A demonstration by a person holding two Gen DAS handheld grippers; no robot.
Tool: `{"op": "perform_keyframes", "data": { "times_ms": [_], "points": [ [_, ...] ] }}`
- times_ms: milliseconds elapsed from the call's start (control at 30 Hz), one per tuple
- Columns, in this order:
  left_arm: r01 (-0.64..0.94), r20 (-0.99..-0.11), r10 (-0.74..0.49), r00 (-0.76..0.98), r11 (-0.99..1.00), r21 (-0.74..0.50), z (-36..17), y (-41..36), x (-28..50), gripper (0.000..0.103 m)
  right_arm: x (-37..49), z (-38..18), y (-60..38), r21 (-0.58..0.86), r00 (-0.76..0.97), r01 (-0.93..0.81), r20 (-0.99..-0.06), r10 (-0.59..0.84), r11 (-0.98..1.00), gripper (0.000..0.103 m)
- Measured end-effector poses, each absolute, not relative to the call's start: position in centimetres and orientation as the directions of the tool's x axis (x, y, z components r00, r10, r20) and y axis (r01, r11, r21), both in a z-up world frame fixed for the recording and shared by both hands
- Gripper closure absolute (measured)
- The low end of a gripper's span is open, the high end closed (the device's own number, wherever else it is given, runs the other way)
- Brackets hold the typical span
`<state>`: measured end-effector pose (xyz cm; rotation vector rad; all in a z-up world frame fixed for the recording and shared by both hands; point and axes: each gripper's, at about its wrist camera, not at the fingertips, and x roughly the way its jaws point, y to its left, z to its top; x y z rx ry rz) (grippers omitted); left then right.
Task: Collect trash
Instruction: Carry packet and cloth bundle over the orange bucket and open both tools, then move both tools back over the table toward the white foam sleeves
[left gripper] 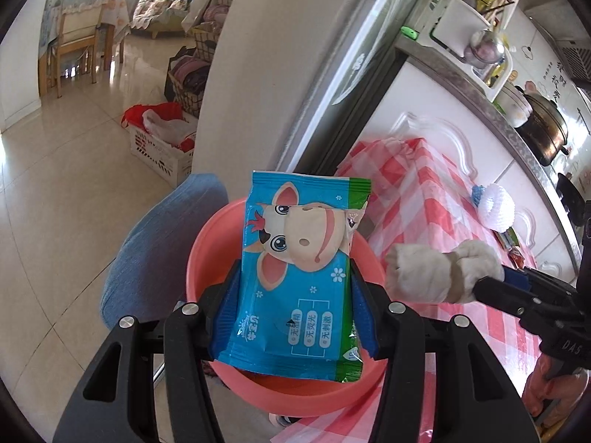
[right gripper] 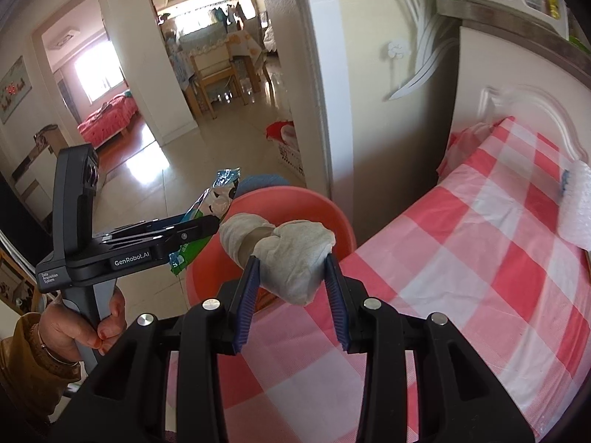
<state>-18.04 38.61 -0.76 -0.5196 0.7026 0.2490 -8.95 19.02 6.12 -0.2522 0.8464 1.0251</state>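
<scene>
Two wrist views, close, angled down — shared pink basin (left gripper: 207,258) and checked table (right gripper: 480,258).

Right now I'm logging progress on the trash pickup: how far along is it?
Nothing shows in the pink basin yet. In hand: the left gripper clamps the blue wipes packet above it, and the right gripper holds a rolled grey cloth at its rim. Left: dropping both, then the white foam net on the checked tablecloth.

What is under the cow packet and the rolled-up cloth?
The round pink plastic basin sits below the blue cow-print packet and grey rolled cloth; both wrist views show it.
</scene>
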Motion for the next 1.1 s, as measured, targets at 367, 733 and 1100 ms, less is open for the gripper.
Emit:
{"op": "perform_keyframes", "data": {
  "times_ms": [367, 733, 1100],
  "points": [
    [-0.393, -0.688, 0.028, 0.725, 0.837, -0.38, -2.4, 39.3, -17.5, 0.048, -9.3, 4.9, 22.2, 0.131, 0.236, -0.852, -0.767, 0.596, 0.506, 0.065],
    [-0.398, -0.716, 0.021, 0.698, 0.843, -0.363, -3.6, 38.8, -16.7, 0.048, -9.5, 4.0, 22.4, 0.132, 0.229, -0.848, -0.782, 0.58, 0.513, 0.064],
    [-0.396, -0.722, 0.053, 0.69, 0.863, -0.315, -3.6, 38.1, -16.5, 0.027, -8.6, 4.6, 20.2, 0.193, 0.258, -0.799, -0.746, 0.614, 0.57, 0.037]
  ]
}}
